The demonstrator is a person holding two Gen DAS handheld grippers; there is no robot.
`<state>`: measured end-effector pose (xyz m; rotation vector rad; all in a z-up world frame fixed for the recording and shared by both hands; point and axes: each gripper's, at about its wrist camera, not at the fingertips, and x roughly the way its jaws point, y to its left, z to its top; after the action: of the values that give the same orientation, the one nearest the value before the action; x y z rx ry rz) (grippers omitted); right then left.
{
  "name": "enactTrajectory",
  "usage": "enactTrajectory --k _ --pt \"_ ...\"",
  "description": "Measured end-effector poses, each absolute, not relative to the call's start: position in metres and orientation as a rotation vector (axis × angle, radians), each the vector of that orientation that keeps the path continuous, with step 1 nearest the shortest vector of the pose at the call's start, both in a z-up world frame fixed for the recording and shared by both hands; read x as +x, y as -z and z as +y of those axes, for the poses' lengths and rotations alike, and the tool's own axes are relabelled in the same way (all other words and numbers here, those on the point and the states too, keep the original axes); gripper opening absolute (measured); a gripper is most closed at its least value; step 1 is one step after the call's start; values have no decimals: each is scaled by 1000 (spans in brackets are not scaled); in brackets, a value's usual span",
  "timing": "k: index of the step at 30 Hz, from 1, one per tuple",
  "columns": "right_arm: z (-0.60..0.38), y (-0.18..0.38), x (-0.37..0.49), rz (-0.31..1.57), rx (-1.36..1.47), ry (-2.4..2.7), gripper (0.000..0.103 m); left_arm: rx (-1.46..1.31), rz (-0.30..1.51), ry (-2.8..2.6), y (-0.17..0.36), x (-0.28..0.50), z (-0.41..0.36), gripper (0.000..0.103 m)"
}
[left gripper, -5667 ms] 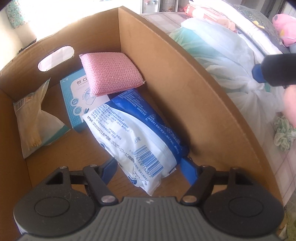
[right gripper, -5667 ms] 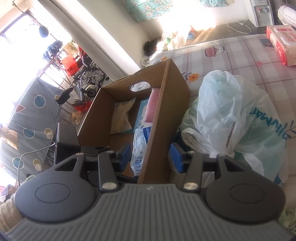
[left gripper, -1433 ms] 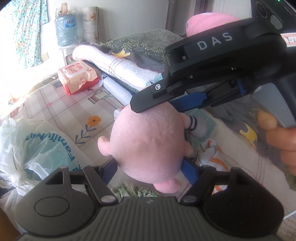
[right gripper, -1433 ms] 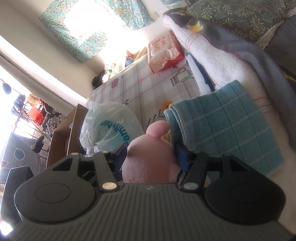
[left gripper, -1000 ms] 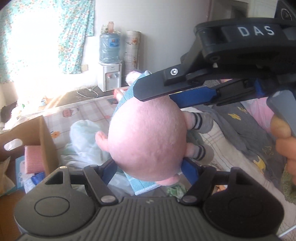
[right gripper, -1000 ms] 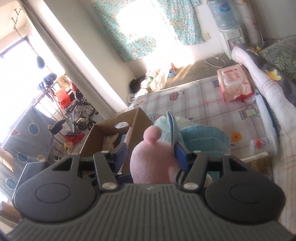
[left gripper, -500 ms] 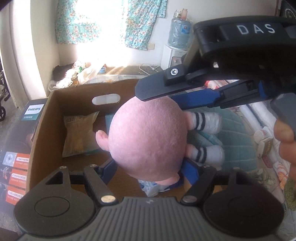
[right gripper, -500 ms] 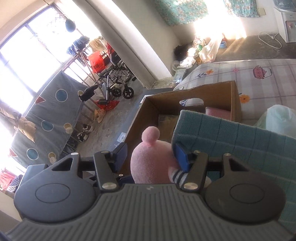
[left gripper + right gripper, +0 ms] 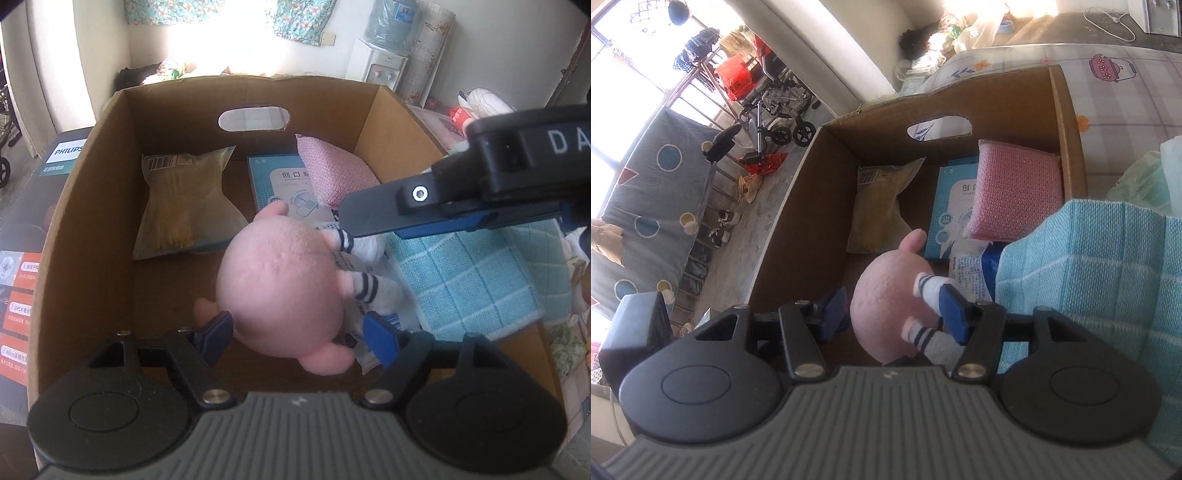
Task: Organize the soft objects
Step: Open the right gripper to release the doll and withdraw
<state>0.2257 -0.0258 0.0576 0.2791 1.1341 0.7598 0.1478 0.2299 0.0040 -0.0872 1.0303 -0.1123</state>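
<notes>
A pink plush toy (image 9: 280, 280) with striped white legs hangs inside the open cardboard box (image 9: 92, 206), just above its floor. My left gripper (image 9: 295, 330) is shut on its round head from below. My right gripper (image 9: 894, 314) is shut on the same plush toy (image 9: 890, 299) at the body and legs, and its upper finger (image 9: 406, 206) reaches in from the right. A teal checked towel (image 9: 472, 280) hangs beside the right gripper over the box's right wall; I cannot tell if it is pinched too.
In the box (image 9: 798, 221) lie a pink sponge (image 9: 336, 173), a blue-white carton (image 9: 280, 184), a yellow packet (image 9: 184, 206) and a blue-white pack (image 9: 967, 273). A dark Philips carton (image 9: 26, 258) stands left of the box. The patterned bed sheet (image 9: 1126, 74) lies beyond it.
Both grippers carried the plush toy and towel from over the bed to the box and lowered them into it. The toy now sits a little further out from the left gripper.
</notes>
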Motion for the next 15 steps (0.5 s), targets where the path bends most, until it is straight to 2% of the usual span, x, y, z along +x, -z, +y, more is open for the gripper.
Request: enactTrajectory --k 9,15 --pt "-92 -99 215 1003 390 -774 57 -76 1012 106 -13 145 219 79" --pt "-184 -123 193 850 485 -685 67 -46 908 80 -38 126 204 84"
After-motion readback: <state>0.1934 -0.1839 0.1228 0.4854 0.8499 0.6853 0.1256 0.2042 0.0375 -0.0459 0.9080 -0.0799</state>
